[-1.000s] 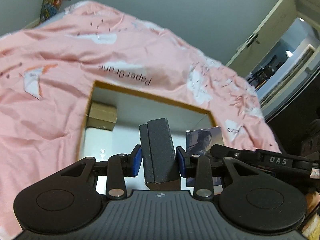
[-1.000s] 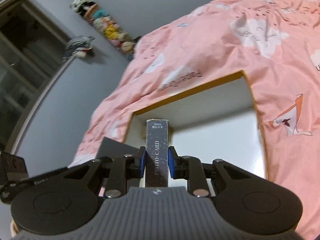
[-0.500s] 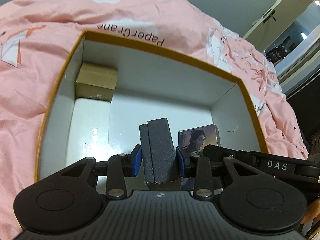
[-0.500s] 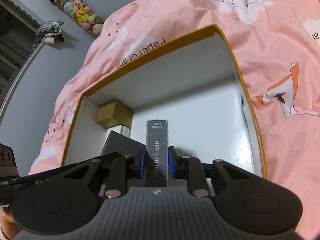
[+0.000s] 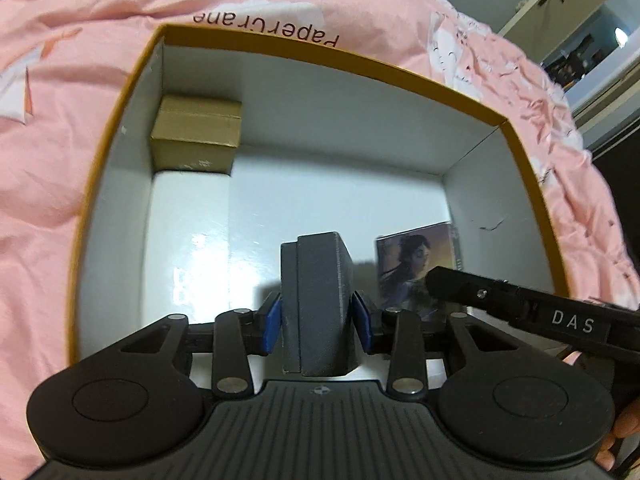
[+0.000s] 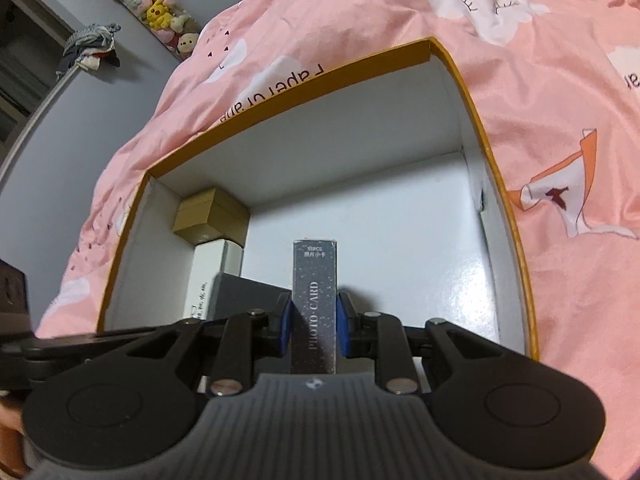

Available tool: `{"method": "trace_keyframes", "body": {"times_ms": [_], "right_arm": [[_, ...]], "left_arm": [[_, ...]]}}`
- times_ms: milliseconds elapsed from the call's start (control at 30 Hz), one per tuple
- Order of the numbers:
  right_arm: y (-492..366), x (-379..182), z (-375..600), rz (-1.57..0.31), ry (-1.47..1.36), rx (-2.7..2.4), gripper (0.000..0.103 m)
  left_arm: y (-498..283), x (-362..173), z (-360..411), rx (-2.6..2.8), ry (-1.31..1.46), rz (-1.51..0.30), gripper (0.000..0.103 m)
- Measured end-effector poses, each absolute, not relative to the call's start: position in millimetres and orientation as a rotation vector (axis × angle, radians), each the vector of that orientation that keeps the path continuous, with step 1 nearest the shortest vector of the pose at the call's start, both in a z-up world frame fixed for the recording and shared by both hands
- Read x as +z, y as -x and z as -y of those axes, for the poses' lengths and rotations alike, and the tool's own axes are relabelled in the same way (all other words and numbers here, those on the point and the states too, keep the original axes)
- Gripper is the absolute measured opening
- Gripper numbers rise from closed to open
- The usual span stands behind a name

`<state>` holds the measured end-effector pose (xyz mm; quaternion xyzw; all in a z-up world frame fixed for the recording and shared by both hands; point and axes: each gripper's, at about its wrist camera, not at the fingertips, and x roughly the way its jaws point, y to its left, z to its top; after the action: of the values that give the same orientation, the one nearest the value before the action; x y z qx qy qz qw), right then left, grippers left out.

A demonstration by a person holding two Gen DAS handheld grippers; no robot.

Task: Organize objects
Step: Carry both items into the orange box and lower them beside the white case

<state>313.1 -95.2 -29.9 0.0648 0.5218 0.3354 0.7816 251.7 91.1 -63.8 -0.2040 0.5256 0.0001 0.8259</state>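
Note:
My left gripper (image 5: 318, 318) is shut on a dark grey box (image 5: 318, 300) and holds it inside the open orange-rimmed storage box (image 5: 328, 62). My right gripper (image 6: 314, 326) is shut on a slim dark PHOTO CARD box (image 6: 315, 300), held upright inside the same storage box (image 6: 280, 100). The card box's picture face (image 5: 416, 268) shows in the left wrist view, right of the grey box. The grey box (image 6: 244, 296) shows at the left in the right wrist view.
A brown cardboard box (image 5: 198, 138) sits in the storage box's far left corner, with a white box (image 5: 188, 240) in front of it along the left wall. Pink bedding (image 5: 60, 100) surrounds the storage box. Plush toys (image 6: 156, 4) hang on the wall.
Both grippers have moved forward and down into the storage box with their boxes still gripped. The storage box now fills more of both views.

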Motion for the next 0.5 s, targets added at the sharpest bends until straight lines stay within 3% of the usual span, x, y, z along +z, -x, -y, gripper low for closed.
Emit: {"method": "trace_keyframes", "body": {"times_ms": [300, 400, 500], "right_arm": [[-311.8, -29.8, 89.4, -1.119, -0.079, 0.717, 0.024], [-311.3, -31.8, 84.2, -1.125, -0.059, 0.715, 0.024], [-309.2, -33.7, 77.7, -1.135, -0.049, 0.728, 0.024]], "left_arm": [[-242.7, -56.2, -87.4, 0.056, 0.268, -1.15, 0.046], [-244.7, -57.9, -87.3, 0.047, 0.259, -1.157, 0.033], [-248.8, -63.9, -84.6, 0.043, 0.259, -1.177, 0.028]]}}
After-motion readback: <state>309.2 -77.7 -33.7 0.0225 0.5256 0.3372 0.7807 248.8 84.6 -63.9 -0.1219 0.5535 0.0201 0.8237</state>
